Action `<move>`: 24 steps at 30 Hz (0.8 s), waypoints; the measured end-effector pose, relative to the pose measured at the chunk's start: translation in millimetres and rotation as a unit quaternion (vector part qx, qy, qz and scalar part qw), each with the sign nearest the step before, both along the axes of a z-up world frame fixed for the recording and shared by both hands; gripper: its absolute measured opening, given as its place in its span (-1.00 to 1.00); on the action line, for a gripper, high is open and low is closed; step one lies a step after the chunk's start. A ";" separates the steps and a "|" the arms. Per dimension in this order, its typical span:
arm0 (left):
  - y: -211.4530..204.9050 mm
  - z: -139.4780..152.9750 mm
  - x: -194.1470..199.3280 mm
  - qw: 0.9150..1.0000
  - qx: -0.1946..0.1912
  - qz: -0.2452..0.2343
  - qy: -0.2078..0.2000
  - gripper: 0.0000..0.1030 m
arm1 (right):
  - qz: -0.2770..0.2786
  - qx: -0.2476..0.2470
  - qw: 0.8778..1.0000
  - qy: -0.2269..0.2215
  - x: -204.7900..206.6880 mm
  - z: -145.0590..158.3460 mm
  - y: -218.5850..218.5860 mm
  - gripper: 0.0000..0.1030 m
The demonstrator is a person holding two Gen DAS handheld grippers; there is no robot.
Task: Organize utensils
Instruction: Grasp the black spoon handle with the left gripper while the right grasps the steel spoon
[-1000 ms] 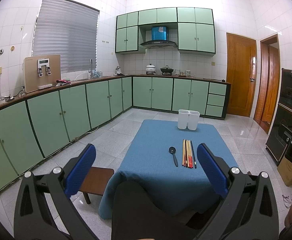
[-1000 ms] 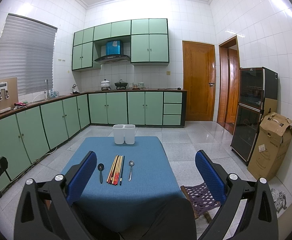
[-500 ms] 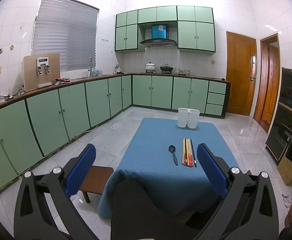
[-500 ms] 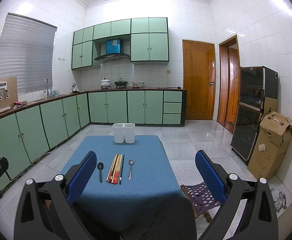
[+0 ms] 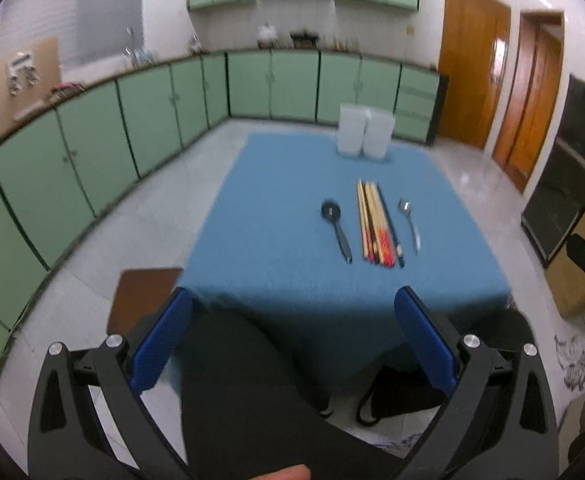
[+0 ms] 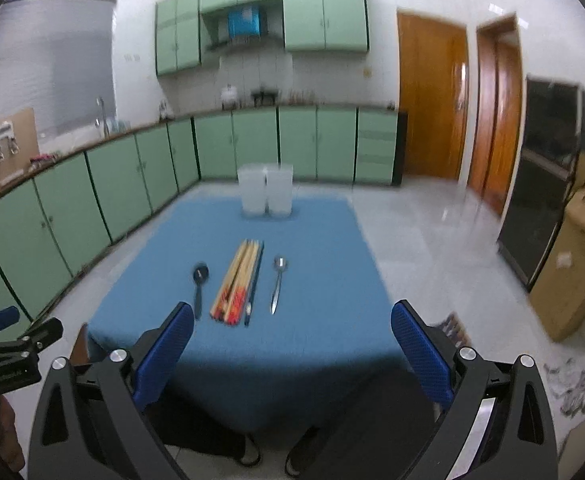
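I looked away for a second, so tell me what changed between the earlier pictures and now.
Both cameras have tipped downward and come closer to the blue table; the views are blurred by motion. The left gripper and right gripper remain wide open and hold nothing. Unmoved: the black spoon, the chopsticks, the silver spoon and the white holder at the far edge.

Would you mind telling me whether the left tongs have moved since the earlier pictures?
Yes. The left tongs have tipped downward and come nearer: the white holder sits higher in their view and the chopsticks look larger.
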State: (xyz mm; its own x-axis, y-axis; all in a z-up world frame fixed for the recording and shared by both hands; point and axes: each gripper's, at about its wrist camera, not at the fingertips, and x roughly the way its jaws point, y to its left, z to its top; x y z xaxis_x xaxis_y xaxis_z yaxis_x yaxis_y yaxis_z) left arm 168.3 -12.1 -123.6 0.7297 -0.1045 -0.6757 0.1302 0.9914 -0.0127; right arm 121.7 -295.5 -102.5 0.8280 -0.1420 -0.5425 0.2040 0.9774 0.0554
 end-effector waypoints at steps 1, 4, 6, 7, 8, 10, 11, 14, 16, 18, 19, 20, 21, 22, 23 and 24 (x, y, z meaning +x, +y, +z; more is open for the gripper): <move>-2.4 -11.6 12.8 1.000 0.004 -0.002 0.012 0.90 | 0.004 0.004 1.000 0.019 16.9 -14.5 -2.9 0.88; -8.8 -40.3 47.8 0.999 -0.004 -0.018 0.044 0.90 | 0.016 0.015 0.998 0.061 54.5 -45.2 -8.7 0.88; -13.4 -56.1 68.6 0.998 -0.009 -0.030 0.060 0.90 | 0.020 0.018 0.995 0.091 80.5 -68.3 -12.6 0.88; -17.2 -65.1 79.2 0.997 -0.009 -0.036 0.067 0.90 | 0.020 0.018 0.994 0.101 94.1 -79.0 -13.1 0.87; -22.0 -75.3 90.3 0.997 -0.003 -0.038 0.073 0.90 | 0.022 0.023 0.993 0.112 107.7 -90.7 -15.5 0.84; -31.9 -91.4 109.7 0.995 0.010 -0.041 0.089 0.90 | 0.026 0.031 0.991 0.126 131.0 -111.8 -22.0 0.77; -35.7 -103.7 122.6 0.994 0.014 -0.041 0.100 0.90 | 0.029 0.035 0.990 0.130 139.4 -119.3 -22.8 0.73; -42.7 -123.9 148.9 0.991 0.009 -0.041 0.127 0.90 | 0.035 0.047 0.988 0.145 167.5 -139.2 -30.1 0.58; -49.5 -133.8 164.4 0.990 0.009 -0.039 0.134 0.90 | 0.043 0.059 0.987 0.146 177.5 -147.9 -35.8 0.52; -55.5 -141.4 174.9 0.990 0.015 -0.040 0.138 0.90 | 0.049 0.059 0.986 0.148 186.1 -155.3 -37.7 0.46; -58.9 -144.5 179.1 0.989 0.019 -0.041 0.139 0.90 | 0.054 0.056 0.986 0.150 190.8 -159.3 -37.2 0.43; -63.0 -148.2 184.1 0.989 0.023 -0.042 0.140 0.90 | 0.057 0.055 0.985 0.151 192.3 -160.6 -36.7 0.39; -64.7 -149.9 184.8 0.989 0.027 -0.043 0.140 0.90 | 0.063 0.053 0.985 0.152 195.1 -163.5 -36.2 0.37; -68.0 -151.5 187.2 0.990 0.037 -0.042 0.133 0.90 | 0.067 0.053 0.985 0.151 197.7 -165.2 -36.4 0.34; -71.0 -152.0 189.7 0.990 0.043 -0.043 0.125 0.90 | 0.074 0.052 0.984 0.150 200.7 -168.3 -35.8 0.30; -71.9 -151.6 191.4 0.991 0.044 -0.043 0.122 0.91 | 0.078 0.051 0.984 0.150 202.5 -170.3 -36.2 0.29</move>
